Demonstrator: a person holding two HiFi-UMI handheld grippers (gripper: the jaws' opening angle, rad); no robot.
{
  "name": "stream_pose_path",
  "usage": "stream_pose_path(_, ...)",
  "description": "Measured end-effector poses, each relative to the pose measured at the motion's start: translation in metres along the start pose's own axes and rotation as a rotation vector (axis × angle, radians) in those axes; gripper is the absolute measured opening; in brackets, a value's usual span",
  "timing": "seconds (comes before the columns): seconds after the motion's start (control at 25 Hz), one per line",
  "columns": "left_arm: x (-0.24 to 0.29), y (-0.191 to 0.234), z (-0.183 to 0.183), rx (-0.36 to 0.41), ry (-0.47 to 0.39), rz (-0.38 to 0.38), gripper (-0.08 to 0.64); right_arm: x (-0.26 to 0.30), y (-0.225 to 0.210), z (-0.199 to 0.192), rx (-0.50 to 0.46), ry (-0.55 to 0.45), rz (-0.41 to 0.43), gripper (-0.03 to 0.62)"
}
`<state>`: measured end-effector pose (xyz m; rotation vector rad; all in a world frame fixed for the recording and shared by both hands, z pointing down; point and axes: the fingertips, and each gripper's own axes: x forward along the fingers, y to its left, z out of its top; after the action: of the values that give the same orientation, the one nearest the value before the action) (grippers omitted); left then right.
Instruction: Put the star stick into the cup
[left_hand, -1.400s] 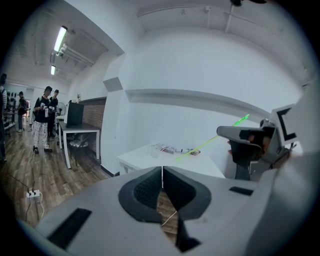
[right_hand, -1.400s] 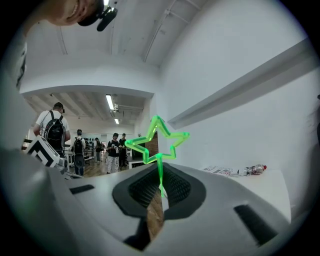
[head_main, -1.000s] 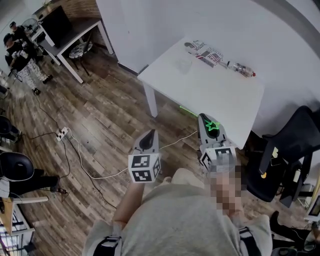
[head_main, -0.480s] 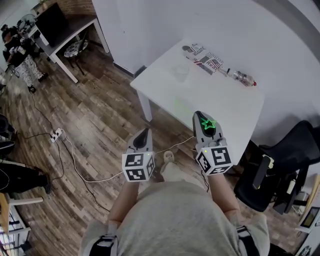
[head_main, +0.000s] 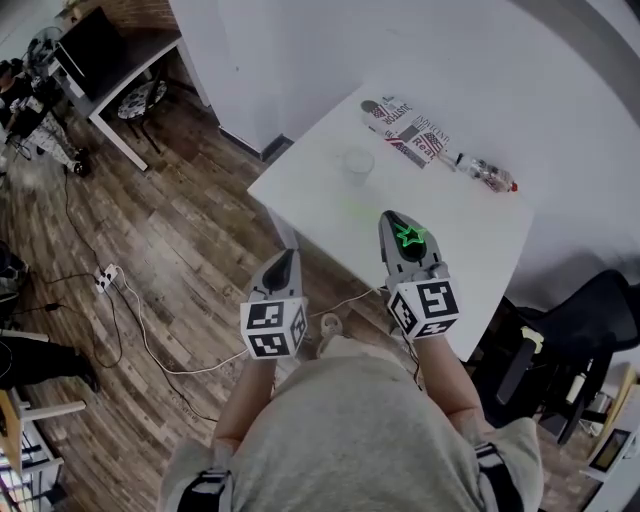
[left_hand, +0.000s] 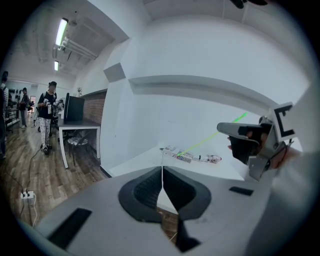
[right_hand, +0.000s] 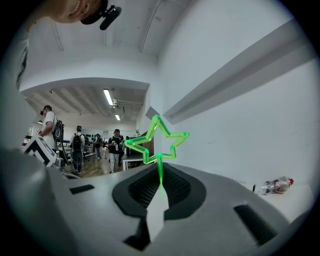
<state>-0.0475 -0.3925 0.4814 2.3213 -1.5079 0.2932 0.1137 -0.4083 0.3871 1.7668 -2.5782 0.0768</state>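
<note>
A green star stick is clamped in my right gripper (head_main: 392, 218), which is shut on its thin shaft. The star (head_main: 410, 237) lies on top of the jaws in the head view, and in the right gripper view the star (right_hand: 157, 140) stands just above the jaw tips (right_hand: 161, 171). That gripper hovers over the near part of the white table (head_main: 480, 240). The clear cup (head_main: 357, 162) stands upright on the table, ahead and left of the star. My left gripper (head_main: 282, 270) is shut and empty beside the table's near corner; its jaws (left_hand: 162, 170) meet in a line.
A plastic bottle (head_main: 490, 173) and a printed packet (head_main: 405, 118) lie along the table's far edge by the white wall. A black office chair (head_main: 560, 340) stands at the right. A cable and power strip (head_main: 105, 278) lie on the wooden floor. People stand far left.
The person has stepped closer to the table. Both grippers have moved forward, and the right one with the star now hangs over the tabletop, nearer the cup.
</note>
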Motion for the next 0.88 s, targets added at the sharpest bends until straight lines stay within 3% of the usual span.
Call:
stream_pose_path(0.36, 0.059, 0.009, 0.016, -0.011, 0.017, 0.031, 0.009, 0.059, -0.056, -0.014, 0.01, 0.035, -0.013, 0.012)
stream_pose_path(0.88, 0.121, 0.018, 0.012, -0.024, 0.075, 0.04, 0.009, 0.127, -0.103, -0.059, 0.01, 0.129, -0.006, 0.012)
